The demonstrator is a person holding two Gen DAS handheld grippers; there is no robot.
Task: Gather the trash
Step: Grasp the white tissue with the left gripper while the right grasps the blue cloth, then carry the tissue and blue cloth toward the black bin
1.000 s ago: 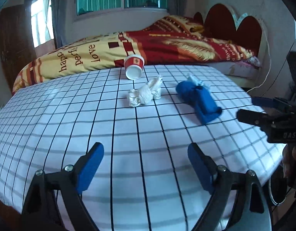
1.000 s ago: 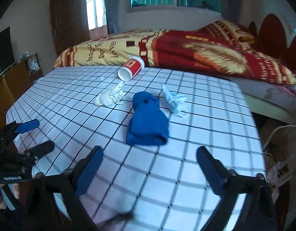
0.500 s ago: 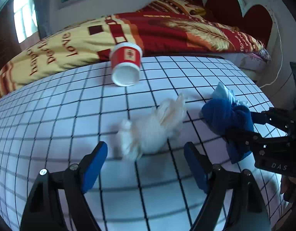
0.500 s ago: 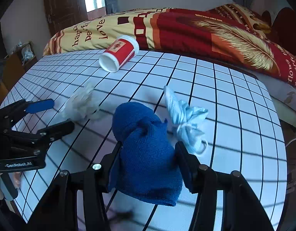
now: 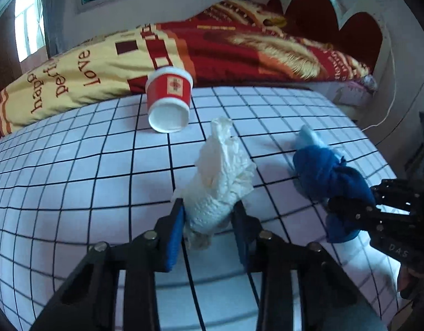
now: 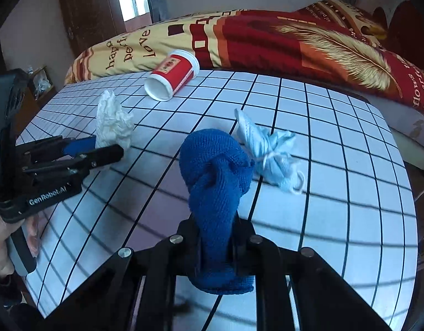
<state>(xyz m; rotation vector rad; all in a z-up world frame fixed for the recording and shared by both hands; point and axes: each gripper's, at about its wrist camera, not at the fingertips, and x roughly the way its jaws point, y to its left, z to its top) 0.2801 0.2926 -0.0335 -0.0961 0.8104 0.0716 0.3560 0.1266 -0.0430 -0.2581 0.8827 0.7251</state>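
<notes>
A crumpled white tissue [image 5: 223, 171] lies on the checked tablecloth [image 5: 74, 179]. My left gripper [image 5: 209, 207] has its jaws closing tight on the tissue's near end, blue pads pressing both sides. A blue knitted cloth [image 6: 214, 165] sits bunched in front of my right gripper [image 6: 216, 229], whose jaws are closing and pinch its near end. A red paper cup [image 5: 169, 102] lies on its side behind the tissue, mouth toward me. A knotted pale blue rag [image 6: 270, 149] rests just right of the blue cloth. From the right wrist, the left gripper [image 6: 101, 149] shows at the tissue [image 6: 112, 121].
A bed with a red and yellow blanket [image 5: 239, 49] runs along the table's far edge. A dark wooden door [image 6: 85, 13] and a window stand at the back left. The table's right edge [image 6: 405, 193] drops off near a white cable.
Both grippers came forward and down over the table. The left one shut on the tissue, the right one shut on the blue cloth, which now bunches upward.
</notes>
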